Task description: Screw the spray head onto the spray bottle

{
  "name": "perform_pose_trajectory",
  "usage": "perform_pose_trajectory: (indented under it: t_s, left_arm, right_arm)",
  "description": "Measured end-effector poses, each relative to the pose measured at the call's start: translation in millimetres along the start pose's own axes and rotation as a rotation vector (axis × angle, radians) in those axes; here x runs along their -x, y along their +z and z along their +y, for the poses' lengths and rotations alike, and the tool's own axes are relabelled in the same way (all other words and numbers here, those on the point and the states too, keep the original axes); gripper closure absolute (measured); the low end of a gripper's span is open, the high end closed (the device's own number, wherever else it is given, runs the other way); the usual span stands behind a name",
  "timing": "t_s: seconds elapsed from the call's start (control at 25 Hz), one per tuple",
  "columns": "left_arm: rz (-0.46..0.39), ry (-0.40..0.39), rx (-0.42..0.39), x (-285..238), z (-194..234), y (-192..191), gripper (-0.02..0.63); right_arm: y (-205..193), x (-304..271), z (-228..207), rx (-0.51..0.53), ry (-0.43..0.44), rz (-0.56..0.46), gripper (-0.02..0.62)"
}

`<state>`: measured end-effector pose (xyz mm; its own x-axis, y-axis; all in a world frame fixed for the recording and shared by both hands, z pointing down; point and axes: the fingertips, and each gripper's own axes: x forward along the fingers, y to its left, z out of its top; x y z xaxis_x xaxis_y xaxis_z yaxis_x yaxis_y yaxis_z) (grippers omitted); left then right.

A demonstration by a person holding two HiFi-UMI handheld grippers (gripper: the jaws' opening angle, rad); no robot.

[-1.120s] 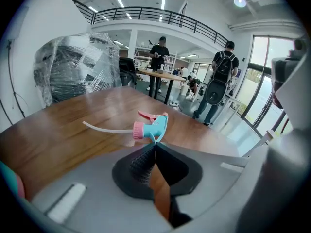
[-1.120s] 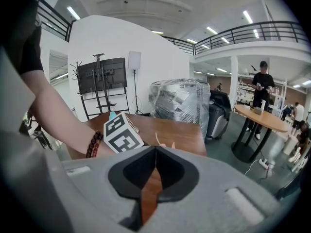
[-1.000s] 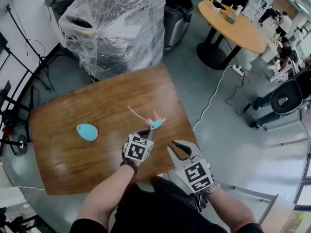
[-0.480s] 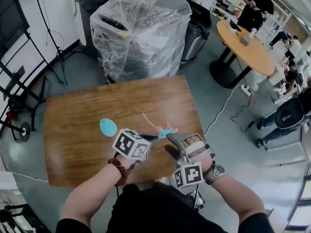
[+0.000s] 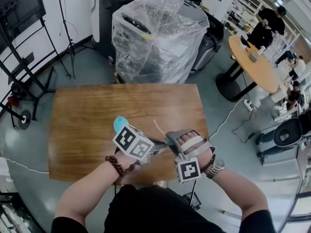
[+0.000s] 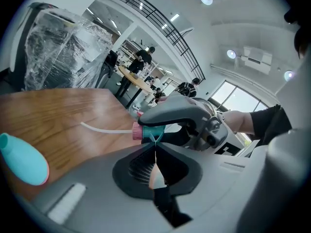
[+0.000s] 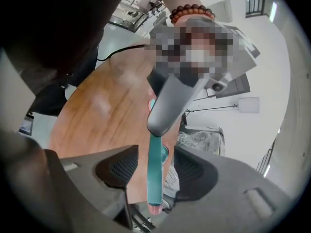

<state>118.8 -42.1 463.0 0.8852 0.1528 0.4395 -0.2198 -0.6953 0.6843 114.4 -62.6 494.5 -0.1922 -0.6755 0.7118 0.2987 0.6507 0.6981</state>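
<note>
My left gripper (image 5: 159,145) is shut on the teal spray head (image 5: 168,141) and holds it above the wooden table (image 5: 87,110); its white tube (image 5: 158,126) trails toward the table. In the left gripper view the jaws (image 6: 155,152) pinch a thin teal part under the head's pink collar (image 6: 136,131). My right gripper (image 5: 172,139) has just been opening its jaws. They stand open around the spray head (image 7: 154,171) without pressing on it. The teal bottle (image 5: 120,124) lies on the table left of both grippers, also seen as the bottle (image 6: 22,159) in the left gripper view.
Behind the table stands a plastic-wrapped machine (image 5: 155,38). A round table (image 5: 255,64) with people is at the far right. Black stands (image 5: 24,81) line the left wall, and a white cable (image 5: 228,118) runs over the floor on the right.
The left gripper has lifted the spray head off the table. The right gripper has rolled over, opened, and moved in so its jaws stand around the head.
</note>
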Motion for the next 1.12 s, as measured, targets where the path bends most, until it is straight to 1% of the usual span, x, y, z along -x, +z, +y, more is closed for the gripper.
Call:
perform_pose_trajectory:
  t_s: [0.08,0.16,0.2,0.32,0.4,0.44,0.48,0.52,0.6,0.68,0.72,0.8,0.88,0.92,0.96,1.0,1.04,1.08,1.12]
  left_arm:
    - [-0.008,-0.009,0.001,6,-2,0,0.584]
    - [-0.014,-0.015,-0.002,12,-2,-1,0.584]
    - [-0.018,-0.018,-0.003,15,-3,-1,0.584]
    - [-0.045,-0.017,-0.011,22,-1,-1,0.583]
    - [-0.075,-0.023,-0.015,24,-2,0,0.568]
    - [-0.089,-0.025,-0.018,26,-3,0,0.501]
    - [-0.101,-0.019,-0.026,28,-3,0,0.418]
    - [-0.112,-0.004,-0.041,32,-2,-1,0.379]
    - [-0.139,0.039,-0.088,45,0,-5,0.368]
    - [-0.176,0.113,-0.151,62,9,-10,0.368]
    - [-0.196,0.170,-0.190,72,18,-14,0.368]
    - [-0.238,0.320,-0.273,93,45,-21,0.368]
    - [-0.278,0.510,-0.355,115,80,-30,0.351]
    - [-0.299,0.601,-0.379,125,98,-34,0.322]
    - [-0.323,0.672,-0.379,132,114,-38,0.276]
    - [-0.345,0.723,-0.359,137,129,-42,0.206]
    - [-0.363,0.758,-0.330,139,142,-46,0.124]
    - [-0.374,0.782,-0.304,140,155,-49,0.090]
    - [-0.377,0.800,-0.286,138,166,-51,0.069]
  right_arm:
    - [7,0,-2,0.024,-0.005,-0.007,0.402]
    - [13,2,-6,0.042,0.000,-0.008,0.460]
    - [15,3,-7,0.045,0.003,-0.008,0.476]
    - [23,3,-17,0.035,-0.025,-0.023,0.479]
    - [21,1,-18,0.015,-0.018,-0.018,0.479]
    - [20,0,-18,-0.002,-0.002,-0.015,0.479]
    - [19,-1,-17,-0.019,0.014,-0.017,0.480]
    - [19,-1,-17,-0.036,0.027,-0.022,0.480]
    - [19,0,-22,-0.075,0.047,-0.030,0.480]
    - [15,1,-26,-0.129,0.075,-0.033,0.480]
    - [14,1,-27,-0.158,0.090,-0.035,0.480]
    - [12,4,-32,-0.217,0.117,-0.038,0.480]
    - [12,6,-38,-0.256,0.133,-0.039,0.480]
    - [12,7,-39,-0.263,0.136,-0.039,0.480]
    - [11,8,-40,-0.264,0.138,-0.040,0.480]
    - [11,8,-40,-0.265,0.141,-0.042,0.480]
    - [11,8,-40,-0.269,0.144,-0.044,0.480]
    - [11,8,-42,-0.276,0.147,-0.046,0.480]
    - [12,9,-44,-0.283,0.149,-0.049,0.480]
